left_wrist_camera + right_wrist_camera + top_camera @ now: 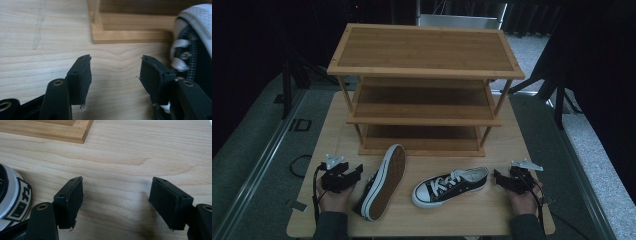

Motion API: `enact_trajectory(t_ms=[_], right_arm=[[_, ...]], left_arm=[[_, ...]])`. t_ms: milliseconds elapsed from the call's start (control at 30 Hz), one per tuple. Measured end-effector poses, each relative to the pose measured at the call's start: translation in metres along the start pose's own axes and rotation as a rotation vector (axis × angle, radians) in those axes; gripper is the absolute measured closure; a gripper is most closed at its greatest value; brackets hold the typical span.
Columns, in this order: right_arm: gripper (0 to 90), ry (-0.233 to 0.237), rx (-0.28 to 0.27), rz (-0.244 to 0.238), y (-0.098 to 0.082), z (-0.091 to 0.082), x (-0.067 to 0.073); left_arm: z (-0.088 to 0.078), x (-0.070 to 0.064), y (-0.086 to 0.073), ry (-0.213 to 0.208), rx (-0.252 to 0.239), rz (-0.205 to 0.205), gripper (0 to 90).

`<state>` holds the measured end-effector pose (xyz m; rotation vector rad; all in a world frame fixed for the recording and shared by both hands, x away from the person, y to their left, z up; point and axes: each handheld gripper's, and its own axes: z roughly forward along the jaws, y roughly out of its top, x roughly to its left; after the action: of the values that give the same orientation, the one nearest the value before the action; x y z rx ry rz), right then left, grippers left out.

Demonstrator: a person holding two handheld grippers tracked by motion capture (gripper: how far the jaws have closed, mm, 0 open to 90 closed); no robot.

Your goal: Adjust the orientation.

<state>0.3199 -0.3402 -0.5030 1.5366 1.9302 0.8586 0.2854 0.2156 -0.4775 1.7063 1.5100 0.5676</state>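
Observation:
Two black canvas sneakers with white soles lie on the wooden table (507,210). One sneaker (382,184) lies on its side with its tan sole up; the other sneaker (451,186) stands upright, toe toward the left. My left gripper (353,175) rests open just left of the tipped sneaker, whose laces (186,57) show beside its right jaw. My right gripper (498,177) rests open just right of the upright sneaker's heel (12,197). Nothing sits between either pair of jaws.
A three-tier bamboo shoe rack (424,87) stands at the back of the table, its base corner (120,36) just ahead of the left gripper. The rack's other base corner (62,132) lies ahead of the right gripper. Dark floor and stands surround the table.

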Motion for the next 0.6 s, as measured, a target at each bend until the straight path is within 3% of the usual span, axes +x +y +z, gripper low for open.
enact_trajectory(t_ms=[200,233,400,600], right_arm=[[26.9,0.001,0.000,-0.001,0.000,0.000,0.000],[26.9,0.001,0.000,-0.001,0.000,0.000,0.000],[26.9,0.003,0.000,-0.003,0.000,0.000,0.000],[26.9,0.003,0.000,-0.003,0.000,0.000,0.000]], left_arm=[[-0.007,-0.010,-0.001,-0.044,-0.010,0.035,43.6],[-0.010,-0.014,0.000,-0.085,-0.013,0.042,45.5],[-0.011,-0.019,0.000,-0.136,-0.010,0.062,47.7],[-0.009,-0.024,0.001,-0.170,0.015,0.087,52.5]])
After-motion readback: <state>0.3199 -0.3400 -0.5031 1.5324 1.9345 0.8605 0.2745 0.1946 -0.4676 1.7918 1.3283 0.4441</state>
